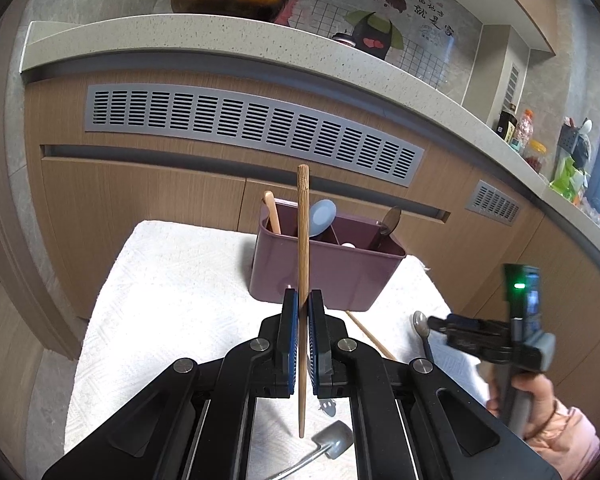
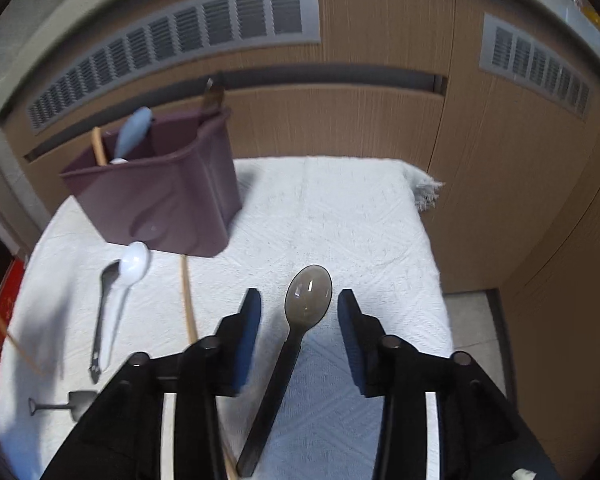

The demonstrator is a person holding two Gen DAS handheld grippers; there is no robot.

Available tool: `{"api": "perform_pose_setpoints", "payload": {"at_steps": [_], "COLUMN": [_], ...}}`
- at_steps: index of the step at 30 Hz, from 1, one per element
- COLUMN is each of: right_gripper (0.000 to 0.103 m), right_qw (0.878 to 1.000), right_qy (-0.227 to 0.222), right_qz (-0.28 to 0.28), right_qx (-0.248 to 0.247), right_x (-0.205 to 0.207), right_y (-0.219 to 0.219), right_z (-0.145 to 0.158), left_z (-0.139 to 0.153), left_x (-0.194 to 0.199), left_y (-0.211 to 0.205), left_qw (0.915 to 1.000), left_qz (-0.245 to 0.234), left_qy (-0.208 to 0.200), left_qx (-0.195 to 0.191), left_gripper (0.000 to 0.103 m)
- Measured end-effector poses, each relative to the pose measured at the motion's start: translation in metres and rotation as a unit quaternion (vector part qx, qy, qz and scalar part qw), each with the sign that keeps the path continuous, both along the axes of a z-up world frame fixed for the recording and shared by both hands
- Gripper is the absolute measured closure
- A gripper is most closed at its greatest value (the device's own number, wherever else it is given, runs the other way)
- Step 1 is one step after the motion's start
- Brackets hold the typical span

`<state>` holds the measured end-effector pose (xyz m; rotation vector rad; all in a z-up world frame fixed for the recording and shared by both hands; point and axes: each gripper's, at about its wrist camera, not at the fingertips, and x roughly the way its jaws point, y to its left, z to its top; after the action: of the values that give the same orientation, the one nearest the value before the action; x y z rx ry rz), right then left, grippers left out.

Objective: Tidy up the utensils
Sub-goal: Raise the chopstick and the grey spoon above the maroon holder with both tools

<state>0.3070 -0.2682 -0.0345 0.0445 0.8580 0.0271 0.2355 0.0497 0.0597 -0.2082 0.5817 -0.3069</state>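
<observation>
Clamped between my left gripper's (image 1: 304,300) blue pads is a wooden chopstick (image 1: 302,240), held upright with its lower tip hanging just above the white towel (image 1: 160,300). Past it, on the far side of the towel, stands the purple utensil caddy (image 1: 320,276), already holding another chopstick, a pale blue spoon and a brown spoon in separate compartments. I judge this chopstick is mid-carry: next I need to lift it over the rim and drop it into the left compartment beside its mate.

Further right, my right gripper (image 2: 298,300) stands released, jaws parted around a dark translucent spoon (image 2: 306,300) that lies on the towel, pads clear of it. That one calls for lowering and closing on the handle.

Left of it lie a white spoon (image 2: 128,276) over a metal utensil, and another chopstick (image 2: 187,300) near the caddy's base. My gripper bodies cut off the near ends of these, and the caddy's floor is hidden; motion blur smears the right view's edges.
</observation>
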Motion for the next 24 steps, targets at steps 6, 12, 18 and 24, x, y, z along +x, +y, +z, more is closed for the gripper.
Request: {"api": "perform_pose_setpoints", "payload": {"at_steps": [6,12,18,24], "right_gripper": [0.054,0.075,0.075,0.075], "right_qw": [0.998,1.000,0.996,0.989], "right_qy": [0.053,0.025,-0.074,-0.125], "right_qz": [-0.039,-0.003,0.039,0.079], "right_qx": [0.002,-0.006,0.011,0.004], "right_x": [0.030,0.011,-0.043,-0.074], "right_y": [0.008,0.013,0.023,0.040], "right_z": [-0.031,-0.014,0.058,0.097], "left_z": [-0.003,-0.005,0.001,0.011], "left_x": [0.002,0.001,-0.005,-0.012], "left_y": [0.005,0.009,0.004,-0.001], "left_qw": [1.0000,0.9999,0.9999,0.9999], "left_qz": [0.004,0.010,0.003,-0.001], "left_qy": [0.003,0.006,0.000,-0.012], "left_qx": [0.000,-0.008,-0.011,-0.009], "left_gripper": [0.098,0.098,0.098,0.098]}}
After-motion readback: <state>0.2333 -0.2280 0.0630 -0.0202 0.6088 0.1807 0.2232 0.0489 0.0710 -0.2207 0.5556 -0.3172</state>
